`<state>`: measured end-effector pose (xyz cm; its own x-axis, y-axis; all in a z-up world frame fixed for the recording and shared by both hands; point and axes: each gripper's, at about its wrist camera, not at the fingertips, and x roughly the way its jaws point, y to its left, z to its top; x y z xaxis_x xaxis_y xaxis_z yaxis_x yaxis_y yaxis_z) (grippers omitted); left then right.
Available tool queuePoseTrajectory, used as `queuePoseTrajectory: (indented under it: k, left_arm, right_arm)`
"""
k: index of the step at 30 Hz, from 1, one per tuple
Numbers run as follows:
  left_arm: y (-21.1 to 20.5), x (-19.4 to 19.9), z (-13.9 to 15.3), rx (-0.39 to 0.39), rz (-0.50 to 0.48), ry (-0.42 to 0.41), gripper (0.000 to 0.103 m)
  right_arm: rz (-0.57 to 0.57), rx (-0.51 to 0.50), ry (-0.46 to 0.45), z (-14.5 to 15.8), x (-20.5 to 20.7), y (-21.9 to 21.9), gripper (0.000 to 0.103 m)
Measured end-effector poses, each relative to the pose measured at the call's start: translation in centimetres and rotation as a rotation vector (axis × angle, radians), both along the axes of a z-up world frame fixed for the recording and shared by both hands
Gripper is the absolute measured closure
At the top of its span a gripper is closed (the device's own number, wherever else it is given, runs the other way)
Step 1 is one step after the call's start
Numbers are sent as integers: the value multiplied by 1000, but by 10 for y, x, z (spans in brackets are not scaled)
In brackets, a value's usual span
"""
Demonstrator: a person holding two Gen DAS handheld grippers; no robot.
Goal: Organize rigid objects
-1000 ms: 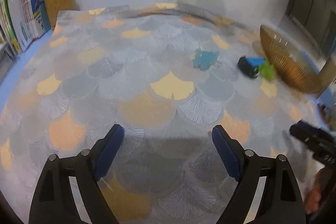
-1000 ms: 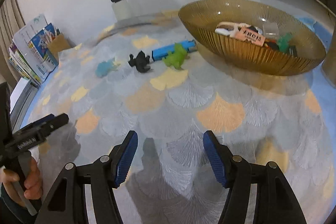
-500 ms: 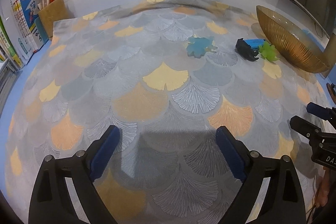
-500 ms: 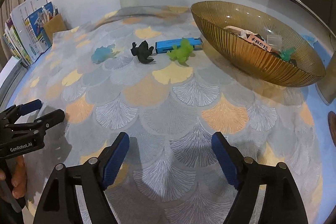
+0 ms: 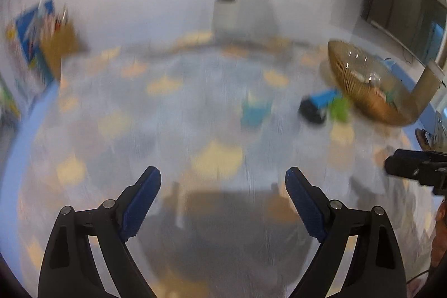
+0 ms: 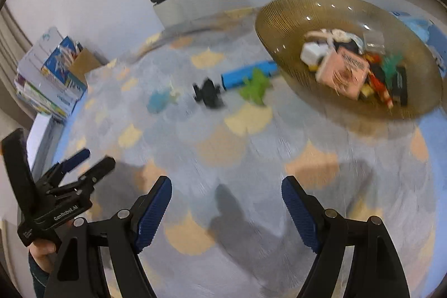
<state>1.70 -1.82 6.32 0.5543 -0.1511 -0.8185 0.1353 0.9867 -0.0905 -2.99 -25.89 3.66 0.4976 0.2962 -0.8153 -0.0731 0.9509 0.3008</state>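
Both hand-held grippers, left (image 5: 223,203) and right (image 6: 226,211), are spread wide and empty. Four small toys, among them a green plastic figure (image 6: 255,87), lie beside the ribbed amber glass bowl (image 6: 282,27); a hurried reach risks knocking them.

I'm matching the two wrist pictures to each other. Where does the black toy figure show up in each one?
Left wrist: black toy figure lies right of centre, blurred, just left of the green toy.
Right wrist: it lies above centre, between the teal toy and the green toy.
Shared landmark: the amber bowl, to its right in both views.
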Motion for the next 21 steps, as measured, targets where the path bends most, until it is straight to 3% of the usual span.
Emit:
queuePoseTrajectory:
  k: [3,5,7,9,15,17,21]
  left_arm:
    - [-17,27,9,43,-96,-35,13]
    - [-24,42,1,33,-132,-15,14]
    - [-32,56,-12,10,-162,21,25]
    - [-37,66,-23,-17,-194,55,28]
    - [-46,88,-50,-54,-228,104,36]
    - [-47,94,-55,-62,-230,119,49]
    - [-50,100,-57,-63,-228,108,58]
  right_arm:
    - [21,-2,-23,2,23,18,24]
    - [32,-46,-52,-3,35,32,33]
    - [51,-85,-64,-14,51,44,48]
    - [48,-95,-56,-26,66,49,52]
    - [40,-67,-53,-42,100,41,60]
    - [64,-84,-68,-42,106,46,61]
    - [62,-131,-109,-44,113,55,70]
